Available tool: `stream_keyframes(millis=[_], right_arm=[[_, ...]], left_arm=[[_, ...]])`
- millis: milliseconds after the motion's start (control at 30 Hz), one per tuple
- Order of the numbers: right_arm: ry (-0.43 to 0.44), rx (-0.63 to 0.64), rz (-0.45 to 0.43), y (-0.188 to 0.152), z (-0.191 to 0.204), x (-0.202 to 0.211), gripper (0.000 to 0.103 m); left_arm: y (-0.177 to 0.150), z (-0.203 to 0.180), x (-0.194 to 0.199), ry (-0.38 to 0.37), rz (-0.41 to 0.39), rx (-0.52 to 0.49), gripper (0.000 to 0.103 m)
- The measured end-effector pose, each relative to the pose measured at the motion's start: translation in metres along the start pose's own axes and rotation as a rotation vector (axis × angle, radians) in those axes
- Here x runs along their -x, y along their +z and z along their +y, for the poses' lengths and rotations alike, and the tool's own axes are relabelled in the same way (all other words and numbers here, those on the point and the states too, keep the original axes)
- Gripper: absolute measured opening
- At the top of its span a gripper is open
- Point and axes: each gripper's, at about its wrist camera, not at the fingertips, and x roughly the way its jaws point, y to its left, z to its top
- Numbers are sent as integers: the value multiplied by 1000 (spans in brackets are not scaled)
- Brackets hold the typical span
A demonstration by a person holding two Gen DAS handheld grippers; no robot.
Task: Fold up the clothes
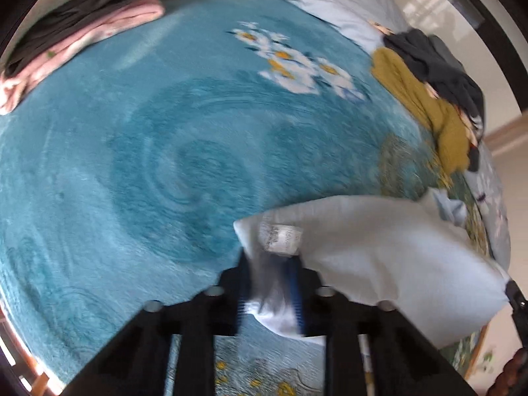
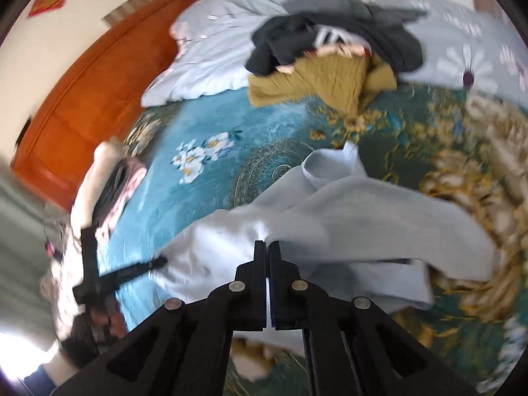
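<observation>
Shirt held at two points, stretched between both tongs over the bed.

Pale blue shirt (image 1: 379,250) was pinched in the left tongs (image 1: 272,283), clenched on a bunched edge near the care label (image 1: 280,239); cloth ran off to that tool's right and slightly ahead. Right tongs (image 2: 267,247) were clamped shut on another fold of the same shirt (image 2: 346,217), body of the garment spreading ahead and to their right, collar (image 2: 330,168) farthest forward. Long axis ran roughly tool to tool, left tongs (image 2: 145,265) visible off to the right tool's left. Open teal bedspread (image 1: 148,165) lay ahead of the left tongs; unfolded pile (image 2: 330,56) well ahead of the right, folded stack (image 1: 76,43) far ahead-left of the left. Likely next: lay flat on the free area, both arms equally engaged.
</observation>
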Motion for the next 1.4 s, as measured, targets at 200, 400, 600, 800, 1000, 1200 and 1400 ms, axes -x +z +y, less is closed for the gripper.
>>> stream_keyframes(millis=[200,400,600,800,1000,1200,1400], right_arm=[[-141,-22,35,-27,-38,35,1],[-274,-116,17,-41,-83,74,1],[-472,-99,147,-66,-119,65,0],[-607,-250,273,-115,-183,53,0],[-467,-286,74,-79,-172,63,1],[-141,-318,-7,-26,-122,11,25],[-34,-511,17,-9,-126,-44,26]], left_arm=[[-18,-50,30,-175,-6,-185,6],[-63,-118,53,-528,148,-486,6],[-111,-157,27,-488,385,-736,6],[-72,-131,27,-519,357,-512,13],[-49,-115,22,-419,268,-373,43],[-36,-91,17,-340,194,-267,43],[-29,-76,20,-290,121,-189,43]])
